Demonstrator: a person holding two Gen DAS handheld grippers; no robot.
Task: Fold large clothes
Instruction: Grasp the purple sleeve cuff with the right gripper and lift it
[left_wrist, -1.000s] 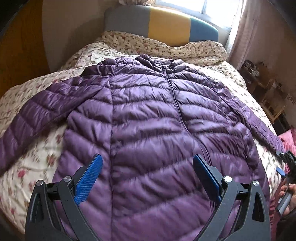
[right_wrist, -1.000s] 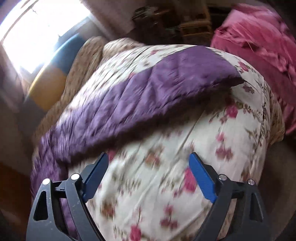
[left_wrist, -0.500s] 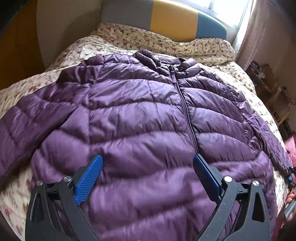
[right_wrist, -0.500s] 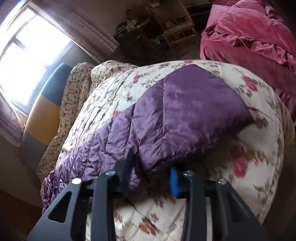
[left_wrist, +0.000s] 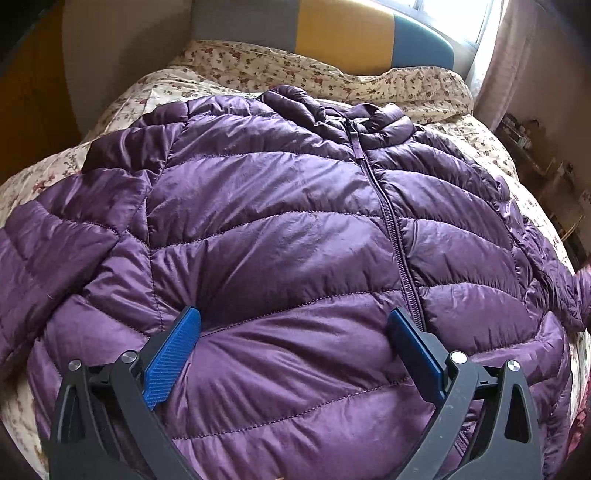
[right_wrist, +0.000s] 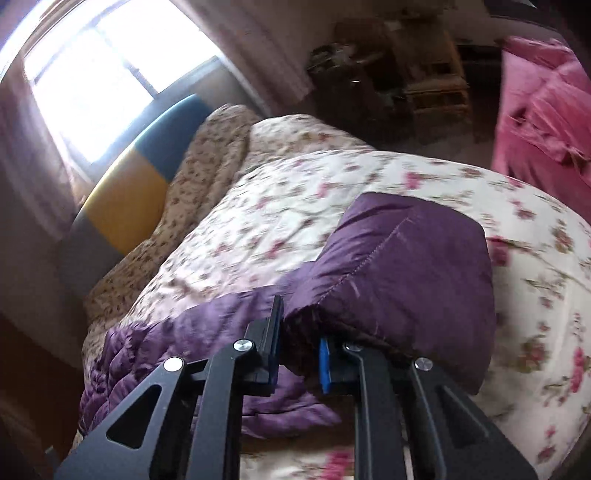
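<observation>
A purple quilted puffer jacket (left_wrist: 280, 229) lies front up and zipped on a floral bedspread (left_wrist: 207, 77), collar toward the headboard. My left gripper (left_wrist: 293, 328) hovers open just over the jacket's lower chest, its blue pads wide apart with nothing between them. In the right wrist view, my right gripper (right_wrist: 301, 347) is closing its jaws on the jacket's right sleeve (right_wrist: 402, 273) near the cuff, and the pads press on the fabric. The sleeve end is lifted off the bedspread (right_wrist: 295, 206).
A grey, yellow and blue headboard (left_wrist: 332, 33) stands at the far end under a bright window (right_wrist: 99, 85). A pink blanket (right_wrist: 546, 107) lies to the right of the bed. Wooden shelves with clutter (right_wrist: 417, 85) stand by the wall.
My left gripper moved forward and lower over the jacket's body. My right gripper went from open over the bedspread to clamped on the sleeve end, then lifted it.
</observation>
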